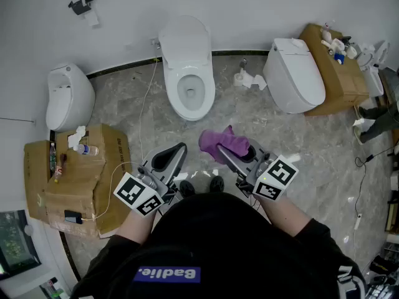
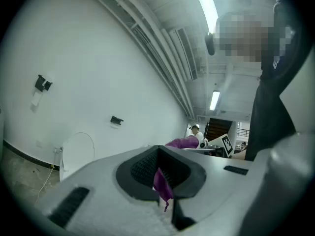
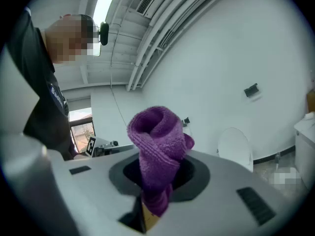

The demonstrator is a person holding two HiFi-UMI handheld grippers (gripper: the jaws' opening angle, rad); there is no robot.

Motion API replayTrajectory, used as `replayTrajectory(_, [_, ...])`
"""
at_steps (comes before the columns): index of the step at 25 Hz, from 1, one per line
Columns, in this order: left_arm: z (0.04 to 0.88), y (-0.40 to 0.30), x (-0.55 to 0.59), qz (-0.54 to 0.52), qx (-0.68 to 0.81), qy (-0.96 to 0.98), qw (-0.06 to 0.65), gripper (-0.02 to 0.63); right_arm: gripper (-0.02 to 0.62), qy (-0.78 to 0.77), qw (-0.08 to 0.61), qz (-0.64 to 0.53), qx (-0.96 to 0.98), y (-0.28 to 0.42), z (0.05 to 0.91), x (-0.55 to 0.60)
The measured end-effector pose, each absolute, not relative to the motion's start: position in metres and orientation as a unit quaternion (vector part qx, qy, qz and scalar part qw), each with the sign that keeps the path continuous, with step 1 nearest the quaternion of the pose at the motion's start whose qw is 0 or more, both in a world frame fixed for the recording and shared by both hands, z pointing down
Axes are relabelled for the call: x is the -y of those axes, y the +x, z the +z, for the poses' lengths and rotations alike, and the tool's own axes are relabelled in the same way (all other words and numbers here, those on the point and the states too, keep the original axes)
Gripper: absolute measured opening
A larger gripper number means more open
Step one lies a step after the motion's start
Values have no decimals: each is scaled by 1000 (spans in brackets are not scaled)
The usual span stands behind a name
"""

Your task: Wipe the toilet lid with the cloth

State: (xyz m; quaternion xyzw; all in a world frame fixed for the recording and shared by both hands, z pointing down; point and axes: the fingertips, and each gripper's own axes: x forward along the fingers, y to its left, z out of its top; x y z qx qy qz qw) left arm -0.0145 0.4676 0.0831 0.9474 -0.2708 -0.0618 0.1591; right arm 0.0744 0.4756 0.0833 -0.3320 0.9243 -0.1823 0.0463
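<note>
Head view: the right gripper (image 1: 225, 154) is clamped on the soft purple terry cloth (image 1: 219, 143), which bunches just ahead of its tips. The white toilet lid (image 1: 184, 41) stands raised well beyond. Left gripper view: the left gripper (image 2: 160, 166) is closed, with a small purple scrap of fabric (image 2: 162, 183) in its slit. Right gripper view: the cloth is pinched low. It looks light and floppy, so I'd press it flat against the lid.
</note>
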Motion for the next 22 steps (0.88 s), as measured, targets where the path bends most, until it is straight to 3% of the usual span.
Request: replayTrajectory(22, [85, -7, -457, -57, 279, 945, 159, 9, 83, -316, 73, -200, -925, 81, 82, -460])
